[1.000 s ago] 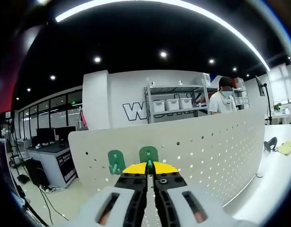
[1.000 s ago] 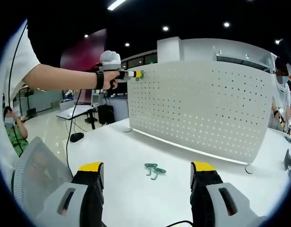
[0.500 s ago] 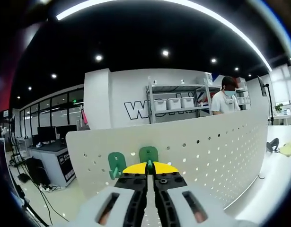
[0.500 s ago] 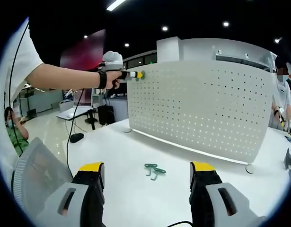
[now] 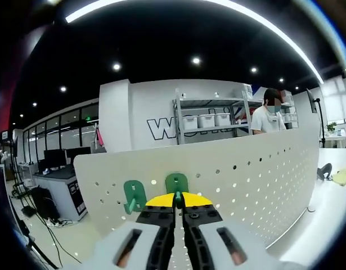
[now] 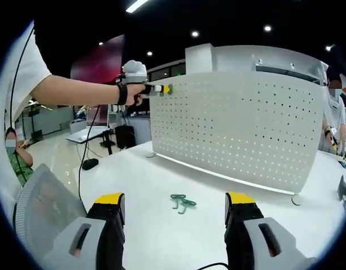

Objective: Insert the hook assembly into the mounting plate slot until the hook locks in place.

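The left gripper point(image 5: 179, 198) has its yellow-tipped jaws clenched on a green hook point(image 5: 176, 183), a flat rounded plastic tab pressed against the top edge of the white perforated mounting plate point(image 5: 257, 174), just beside a second green hook point(image 5: 134, 194) already seated in the plate. In the right gripper view, the right gripper point(image 6: 174, 203) hangs released, jaws wide apart, above the white table point(image 6: 144, 191), where two more green hooks point(image 6: 183, 201) lie touching each other in front of the upright plate.

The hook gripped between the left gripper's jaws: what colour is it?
Green. The hook shows best in the left gripper view, against the white pegboard.
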The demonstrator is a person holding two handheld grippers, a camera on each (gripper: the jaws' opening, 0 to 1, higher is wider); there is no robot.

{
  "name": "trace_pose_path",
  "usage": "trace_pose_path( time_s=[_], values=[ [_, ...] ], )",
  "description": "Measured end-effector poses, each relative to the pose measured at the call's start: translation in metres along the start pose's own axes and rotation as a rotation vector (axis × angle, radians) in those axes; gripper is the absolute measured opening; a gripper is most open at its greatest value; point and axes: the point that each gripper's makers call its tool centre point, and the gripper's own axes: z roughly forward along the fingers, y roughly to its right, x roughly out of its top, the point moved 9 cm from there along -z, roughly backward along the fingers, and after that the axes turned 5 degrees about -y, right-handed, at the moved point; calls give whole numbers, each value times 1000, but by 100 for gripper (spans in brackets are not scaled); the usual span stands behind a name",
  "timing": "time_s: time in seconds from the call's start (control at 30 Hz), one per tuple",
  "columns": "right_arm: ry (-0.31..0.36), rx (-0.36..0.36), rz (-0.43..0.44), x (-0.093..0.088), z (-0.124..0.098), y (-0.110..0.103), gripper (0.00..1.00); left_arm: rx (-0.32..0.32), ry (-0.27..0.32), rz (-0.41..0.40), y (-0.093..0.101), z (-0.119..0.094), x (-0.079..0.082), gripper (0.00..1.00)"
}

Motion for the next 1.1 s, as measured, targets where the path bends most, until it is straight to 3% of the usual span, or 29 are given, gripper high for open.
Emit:
trace_pose_path(
  time_s=[0.03, 0.13, 0.3, 0.37, 0.5, 0.73, 0.83, 1.1],
  values=[
    [-2, -1, 2, -1, 0, 0, 73, -1, -5, -33, 0, -1, 0, 3],
    [5, 8, 3, 0, 1, -2, 73, -4, -15, 1, -1, 0, 1, 3],
    [-1, 13, -9, 0, 2, -3, 73, -1, -4, -48, 0, 1, 5, 3],
    [3, 15, -3, 0, 2, -2, 73, 6, -13, -33, 0, 1, 3, 3],
    [2, 17, -3, 0, 2, -2, 73, 3, -18, -95, -1, 4, 1, 3],
    [4, 19, -6, 1, 3, -2, 73, -9, -34, -43, -1, 6, 2, 3],
    [8, 20, -1, 1, 3, -2, 73, -19, -35, -72, -2, 6, 3, 4],
    [9, 13, 2, 1, 2, -1, 73, -15, -37, -45, -4, 12, 8, 6]
  ],
)
